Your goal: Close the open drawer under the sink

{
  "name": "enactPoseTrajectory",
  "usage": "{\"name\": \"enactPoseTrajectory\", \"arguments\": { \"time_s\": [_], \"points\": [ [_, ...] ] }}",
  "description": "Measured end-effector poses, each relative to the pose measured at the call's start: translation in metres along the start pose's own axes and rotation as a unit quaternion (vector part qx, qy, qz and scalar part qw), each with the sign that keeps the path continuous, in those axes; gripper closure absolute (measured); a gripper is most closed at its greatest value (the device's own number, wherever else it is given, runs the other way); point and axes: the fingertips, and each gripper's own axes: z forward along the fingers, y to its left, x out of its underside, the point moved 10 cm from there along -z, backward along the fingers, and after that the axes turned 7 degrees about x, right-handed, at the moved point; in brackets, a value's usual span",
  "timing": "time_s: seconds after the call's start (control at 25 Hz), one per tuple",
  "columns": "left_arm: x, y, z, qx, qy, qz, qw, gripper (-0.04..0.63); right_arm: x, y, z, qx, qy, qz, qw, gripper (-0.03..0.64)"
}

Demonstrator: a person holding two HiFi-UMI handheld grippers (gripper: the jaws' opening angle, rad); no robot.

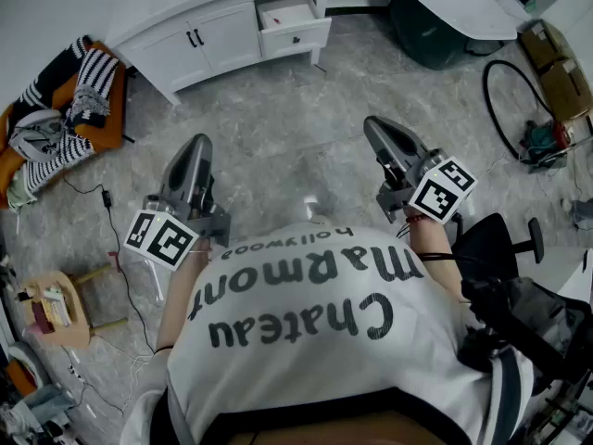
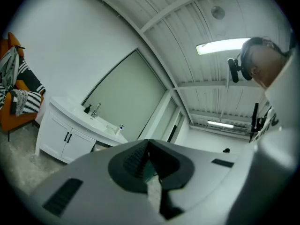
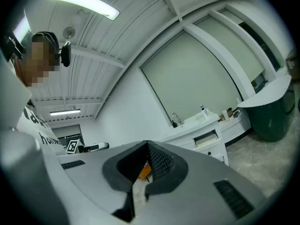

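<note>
orange chair (image 1: 104, 130): striped clothes (image 1: 82, 89) heaped on it | wooden stool (image 1: 72, 330): floor, left | dark bin (image 1: 431, 37): far right

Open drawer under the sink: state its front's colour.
The drawer front is white; head view shows it best.

A white drawer (image 1: 295, 24) is seen in a white cabinet (image 1: 230, 40) above a grey marbled floor (image 1: 296, 146). Black-and-white striped cloth (image 1: 91, 74) is draped over an orange chair (image 1: 109, 130). Black-and-white square markers are borne by the grey left tool (image 1: 196, 145) and right tool (image 1: 373, 124).

The open drawer (image 1: 296, 35) shows contents too small to make out.
</note>
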Motion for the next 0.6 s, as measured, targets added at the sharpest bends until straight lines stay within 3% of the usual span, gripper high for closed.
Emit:
{"name": "enactPoseTrajectory", "arguments": {
  "time_s": [0.4,0.6],
  "points": [
    [0.004,-0.001,0.01,-0.012,-0.001,0.006,0.9999,0.584,-0.002,-0.014,-0.002,-0.006,-0.003,-0.003,1.0,0.604],
    [0.006,-0.004,0.032,0.012,-0.06,-0.018,0.9979,0.584,-0.015,-0.032,-0.007,-0.048,-0.029,0.023,0.998,0.604]
  ]
}}
